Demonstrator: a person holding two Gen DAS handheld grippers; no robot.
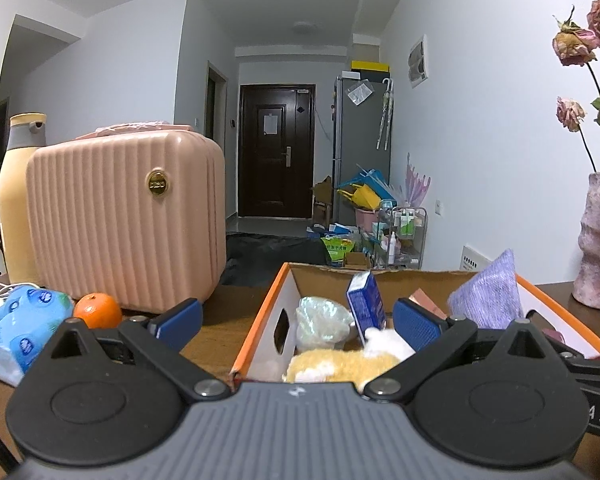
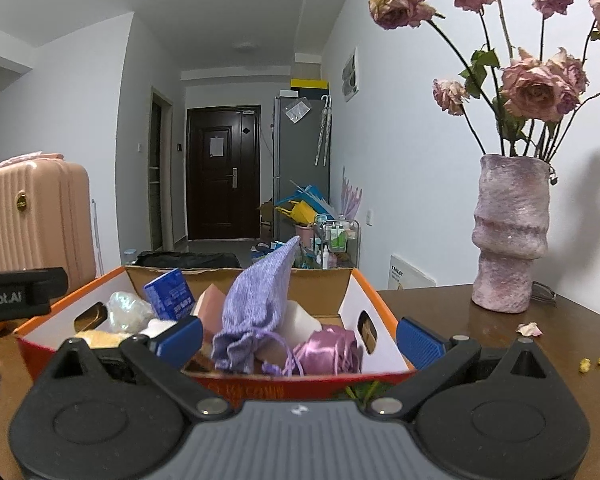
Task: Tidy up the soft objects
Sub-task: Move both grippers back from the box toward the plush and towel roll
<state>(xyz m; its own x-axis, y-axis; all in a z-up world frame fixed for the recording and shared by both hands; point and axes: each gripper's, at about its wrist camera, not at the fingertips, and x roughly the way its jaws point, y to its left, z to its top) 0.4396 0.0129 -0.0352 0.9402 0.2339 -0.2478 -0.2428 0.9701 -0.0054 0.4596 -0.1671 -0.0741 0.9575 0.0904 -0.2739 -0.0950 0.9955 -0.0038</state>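
While both tongs (image 2: 299,338) gape, purple pouch (image 2: 256,312) lies between.

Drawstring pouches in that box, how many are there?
2: a knitted lavender pouch standing upright mid-box, and a shiny pink pouch lying beside it, near the front wall. Others may be buried.

inside the box (image 1: 260,320), the yellow plush toy (image 1: 340,364) is half hidden behind the left claw's body. the purple pouch (image 2: 256,312) covers what lies behind it. print on the blue carton (image 2: 170,294) is too small to read.
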